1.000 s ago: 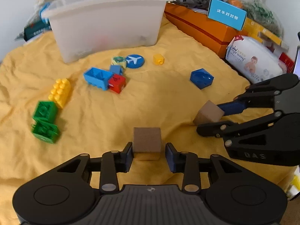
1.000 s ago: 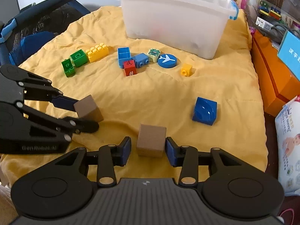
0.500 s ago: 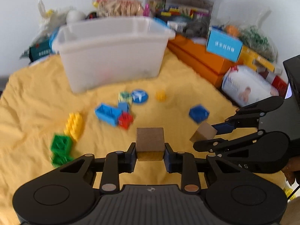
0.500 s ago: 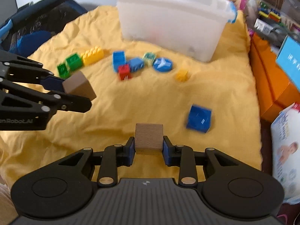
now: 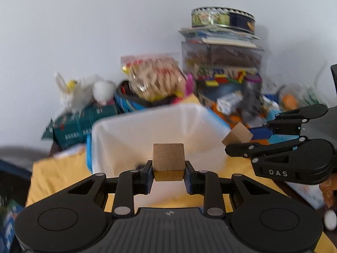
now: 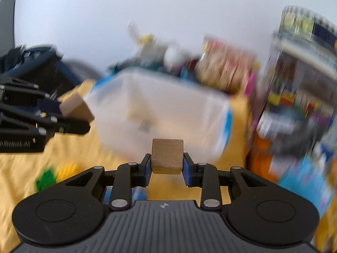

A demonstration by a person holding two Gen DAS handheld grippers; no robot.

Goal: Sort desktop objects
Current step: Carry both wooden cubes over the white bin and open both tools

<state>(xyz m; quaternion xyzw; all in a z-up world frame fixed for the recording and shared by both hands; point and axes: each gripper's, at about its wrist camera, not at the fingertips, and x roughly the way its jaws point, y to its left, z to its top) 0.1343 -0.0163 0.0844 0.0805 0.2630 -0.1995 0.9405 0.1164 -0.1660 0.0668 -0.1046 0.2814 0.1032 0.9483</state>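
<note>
My left gripper (image 5: pixel 168 169) is shut on a brown wooden cube (image 5: pixel 168 160), held in the air in front of the white plastic bin (image 5: pixel 130 135). My right gripper (image 6: pixel 167 164) is shut on a second, paler wooden cube (image 6: pixel 167 155), also raised before the bin (image 6: pixel 160 103). In the left wrist view the right gripper (image 5: pixel 236 141) shows at the right with its cube (image 5: pixel 239 133) near the bin's right rim. In the right wrist view the left gripper (image 6: pixel 73 113) shows at the left with its cube (image 6: pixel 75 106). Both views are blurred.
The yellow cloth (image 6: pixel 69 145) covers the table, with blurred green and yellow bricks (image 6: pixel 56 175) at lower left. Behind the bin stand a bag of wooden pieces (image 5: pixel 151 78), stacked boxes with a round tin (image 5: pixel 223 19) and a white wall. An orange box (image 6: pixel 261 149) lies right.
Both grippers closed on their cubes and rose from the cloth toward the bin. The views tilted up, so the loose bricks dropped out of the left view and the wall came in.
</note>
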